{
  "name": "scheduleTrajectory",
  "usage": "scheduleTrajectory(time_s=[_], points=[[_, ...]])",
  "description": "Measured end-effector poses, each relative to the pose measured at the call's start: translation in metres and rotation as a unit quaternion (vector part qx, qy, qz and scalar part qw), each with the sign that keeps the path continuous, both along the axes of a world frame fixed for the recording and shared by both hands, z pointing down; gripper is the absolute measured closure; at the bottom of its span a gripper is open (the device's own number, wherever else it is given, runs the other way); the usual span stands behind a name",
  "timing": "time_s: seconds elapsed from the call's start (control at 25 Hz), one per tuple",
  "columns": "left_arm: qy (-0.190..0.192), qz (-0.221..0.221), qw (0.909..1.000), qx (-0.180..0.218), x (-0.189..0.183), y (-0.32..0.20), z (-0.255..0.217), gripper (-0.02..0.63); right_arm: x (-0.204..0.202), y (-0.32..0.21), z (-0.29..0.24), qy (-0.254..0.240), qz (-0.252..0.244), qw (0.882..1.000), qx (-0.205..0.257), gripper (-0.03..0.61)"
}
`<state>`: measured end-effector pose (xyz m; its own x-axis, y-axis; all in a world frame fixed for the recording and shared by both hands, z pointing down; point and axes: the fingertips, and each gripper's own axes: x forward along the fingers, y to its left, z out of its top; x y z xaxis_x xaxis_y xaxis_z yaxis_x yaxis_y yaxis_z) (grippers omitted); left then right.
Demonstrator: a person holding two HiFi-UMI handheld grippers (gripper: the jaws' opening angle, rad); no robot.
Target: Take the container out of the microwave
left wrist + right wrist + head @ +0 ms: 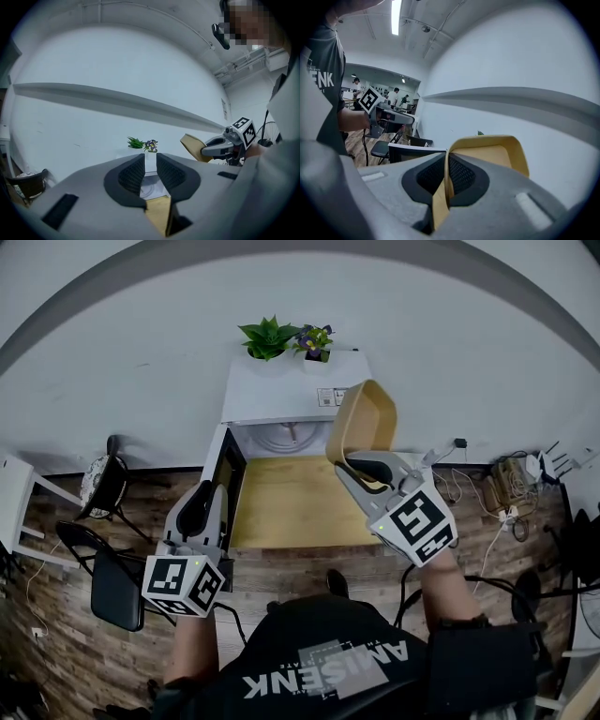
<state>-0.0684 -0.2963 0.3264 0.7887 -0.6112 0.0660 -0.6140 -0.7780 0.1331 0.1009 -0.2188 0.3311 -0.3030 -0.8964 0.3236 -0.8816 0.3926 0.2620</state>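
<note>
A tan, thin-walled container (366, 423) hangs tilted on edge above the wooden table (291, 512), in front of the white microwave (281, 395). My right gripper (349, 465) is shut on its rim; in the right gripper view the pads (461, 176) pinch the container wall (492, 154). The microwave door (225, 474) stands open to the left. My left gripper (206, 491) hovers beside that door, jaws apart with nothing between them (150, 171). From the left gripper view the microwave (151, 161) shows through the gap, and the container (193, 146) at the right.
A green plant (270, 337) and a small flower pot (314, 340) stand on top of the microwave. Black chairs (112, 488) are on the floor at the left, cables and a power strip (502, 502) at the right.
</note>
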Motion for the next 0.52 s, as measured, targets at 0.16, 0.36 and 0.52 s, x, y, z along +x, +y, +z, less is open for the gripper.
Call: scheduleTrajectory(time_s=[0.16,0.36,0.52], points=[[-0.004,-0.004,1.0000,0.000,0.006,0.003,0.000,0.538,0.009,0.000,-0.001,0.004,-0.003,1.000,0.002,0.561],[-0.005,-0.010,0.9999,0.000,0.009,0.003,0.000,0.538,0.017,-0.002,0.001,0.009,-0.002,1.000,-0.001,0.561],[-0.005,-0.010,0.9999,-0.002,0.013,0.006,0.003,0.538,0.015,-0.001,0.000,-0.002,-0.009,1.000,-0.002,0.561]])
